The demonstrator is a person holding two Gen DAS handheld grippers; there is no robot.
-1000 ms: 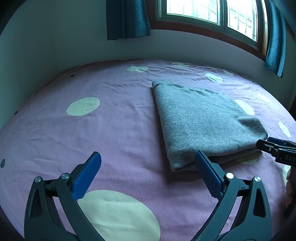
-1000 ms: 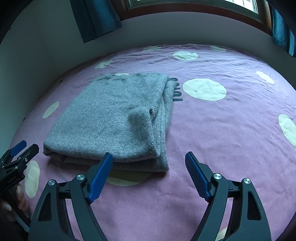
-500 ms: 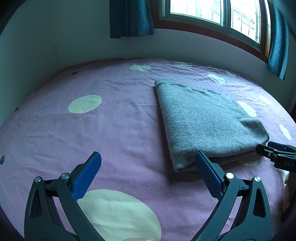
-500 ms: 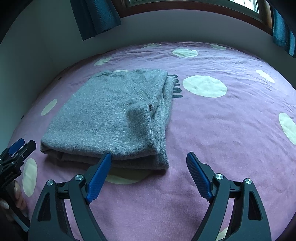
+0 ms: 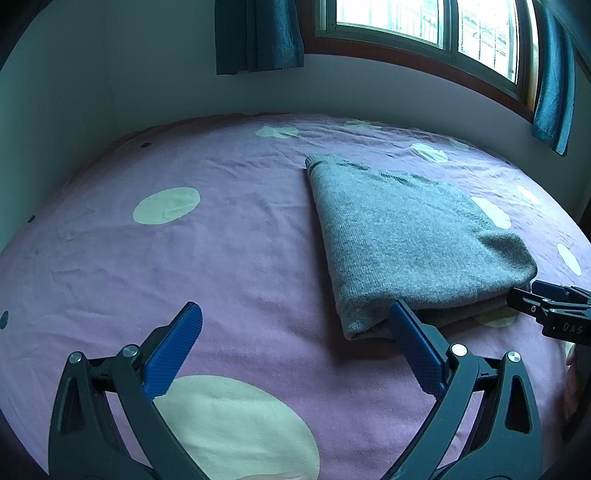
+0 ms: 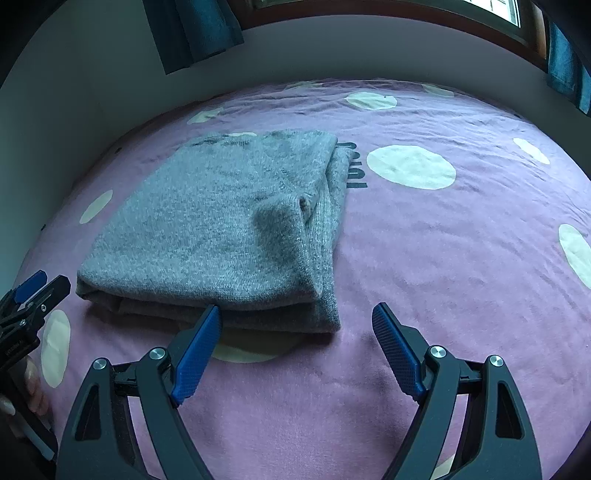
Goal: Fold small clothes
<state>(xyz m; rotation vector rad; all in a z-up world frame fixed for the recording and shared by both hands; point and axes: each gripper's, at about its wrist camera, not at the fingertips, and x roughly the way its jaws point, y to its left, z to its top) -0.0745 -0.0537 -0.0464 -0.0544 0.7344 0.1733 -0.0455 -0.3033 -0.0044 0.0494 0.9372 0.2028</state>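
Observation:
A grey knitted sweater (image 5: 406, 236) lies folded into a thick rectangle on the purple bed sheet (image 5: 221, 251); the right wrist view shows it as the sweater (image 6: 221, 229) with stacked layers at its near edge. My left gripper (image 5: 295, 317) is open, empty, just short of the sweater's near left corner. My right gripper (image 6: 297, 321) is open too, nothing between its blue pads, close to the near right corner. Each gripper's tip shows at the edge of the other's view.
The purple sheet has large cream dots (image 5: 166, 205) and dark lettering (image 6: 356, 166) beside the sweater. A pale wall (image 5: 74, 92), a wood-framed window (image 5: 424, 29) and teal curtains (image 5: 258, 37) stand behind the bed. A hand's fingers (image 6: 33, 380) show at the left edge.
Both views have tilted slightly, so the sweater sits a little lower in the left view and higher in the right. The sweater has not moved and both grippers stay open.

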